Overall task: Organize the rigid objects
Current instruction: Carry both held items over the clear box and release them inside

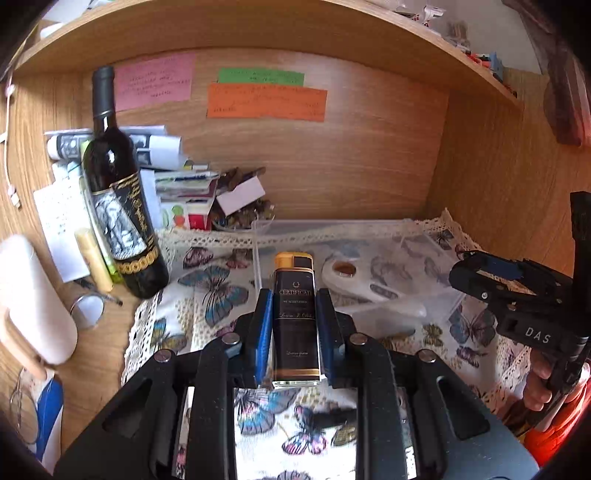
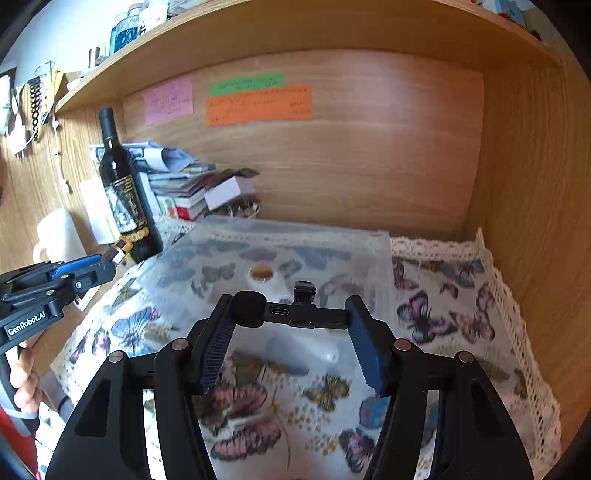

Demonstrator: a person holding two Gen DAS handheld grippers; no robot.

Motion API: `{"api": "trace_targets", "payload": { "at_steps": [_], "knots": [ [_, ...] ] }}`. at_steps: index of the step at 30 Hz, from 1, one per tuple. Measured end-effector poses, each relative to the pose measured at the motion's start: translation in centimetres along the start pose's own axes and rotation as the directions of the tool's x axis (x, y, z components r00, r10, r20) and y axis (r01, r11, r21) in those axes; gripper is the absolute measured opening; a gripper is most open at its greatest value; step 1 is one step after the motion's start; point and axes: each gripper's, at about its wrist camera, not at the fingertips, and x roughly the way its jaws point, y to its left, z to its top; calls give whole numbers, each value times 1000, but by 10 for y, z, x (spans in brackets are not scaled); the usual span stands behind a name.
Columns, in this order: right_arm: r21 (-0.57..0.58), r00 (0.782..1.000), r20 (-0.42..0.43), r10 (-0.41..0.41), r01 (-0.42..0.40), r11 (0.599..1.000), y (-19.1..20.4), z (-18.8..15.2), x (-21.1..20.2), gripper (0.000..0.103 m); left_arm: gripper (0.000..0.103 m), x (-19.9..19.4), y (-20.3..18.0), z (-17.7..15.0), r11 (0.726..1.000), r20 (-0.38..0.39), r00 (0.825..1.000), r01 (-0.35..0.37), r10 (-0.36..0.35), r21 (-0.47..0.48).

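My left gripper [image 1: 294,325] is shut on a black and gold lighter [image 1: 295,317] marked "Certificate", held above the butterfly cloth by the left wall of a clear plastic box [image 1: 436,291]. My right gripper [image 2: 290,325] is shut on a black wireless microphone [image 2: 291,312] with a foam head, held crosswise above the same clear box [image 2: 369,258]. A white object with a brown round spot [image 1: 345,271] lies in the box; it also shows in the right wrist view [image 2: 264,277]. The right gripper appears at the right of the left wrist view [image 1: 480,271].
A dark wine bottle [image 1: 118,206] stands at the left. Behind it lies a pile of papers and books [image 1: 184,184]. A white mug [image 2: 59,236] stands far left. Coloured notes [image 1: 266,99] are stuck on the wooden back wall. A shelf board [image 1: 258,26] runs overhead.
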Motion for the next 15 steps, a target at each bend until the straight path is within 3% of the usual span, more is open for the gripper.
{"api": "trace_targets", "payload": {
  "at_steps": [8, 15],
  "knots": [
    [-8, 1000, 2, -3, 3, 1000, -5, 16, 20, 57, 23, 31, -12, 19, 1000, -23, 999, 24, -23, 13],
    [13, 998, -63, 18, -17, 1000, -13, 16, 49, 57, 23, 65, -26, 27, 998, -90, 995, 56, -53, 34]
  ]
}}
